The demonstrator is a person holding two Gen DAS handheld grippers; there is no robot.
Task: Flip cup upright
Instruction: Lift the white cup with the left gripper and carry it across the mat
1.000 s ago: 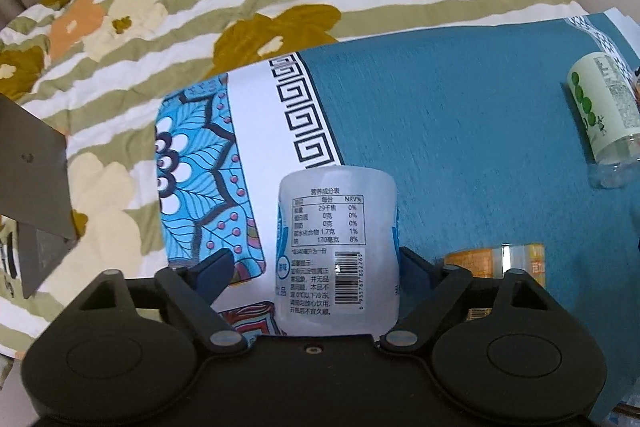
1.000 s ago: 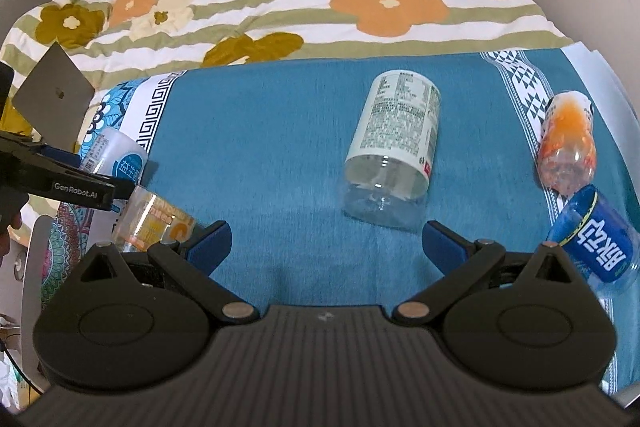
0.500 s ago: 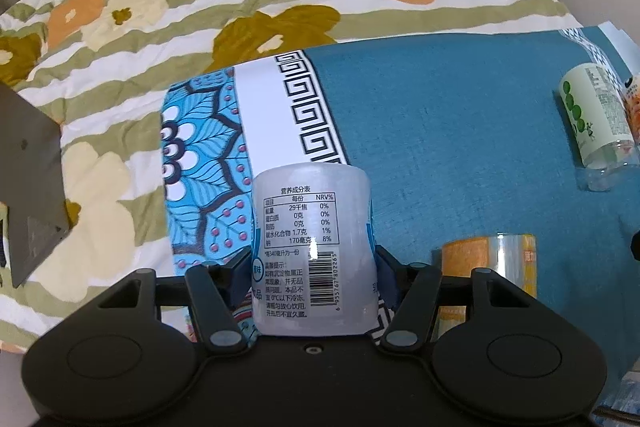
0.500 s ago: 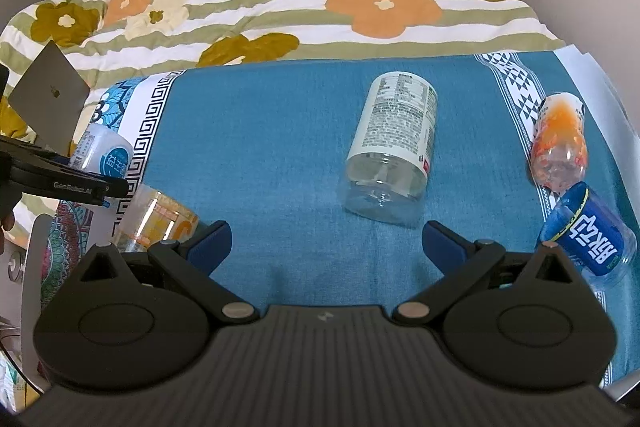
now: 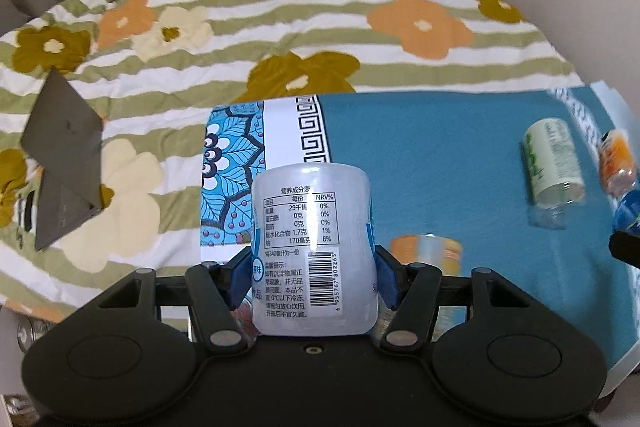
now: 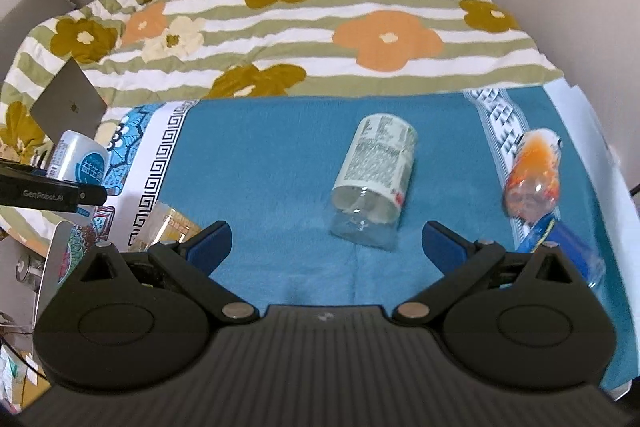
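Cup pinched by left gripper, right gripper spread, four – perhaps five – cups lying on blue cloth.

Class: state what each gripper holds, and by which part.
Left gripper clamps the white cup by its lower sides. Right gripper is open, holding nothing.

Left wrist view: low at the near left, facing far across the blue cloth. Right wrist view: higher, nearer centre, facing likewise. Shared: green-labelled cup, floral quilt.
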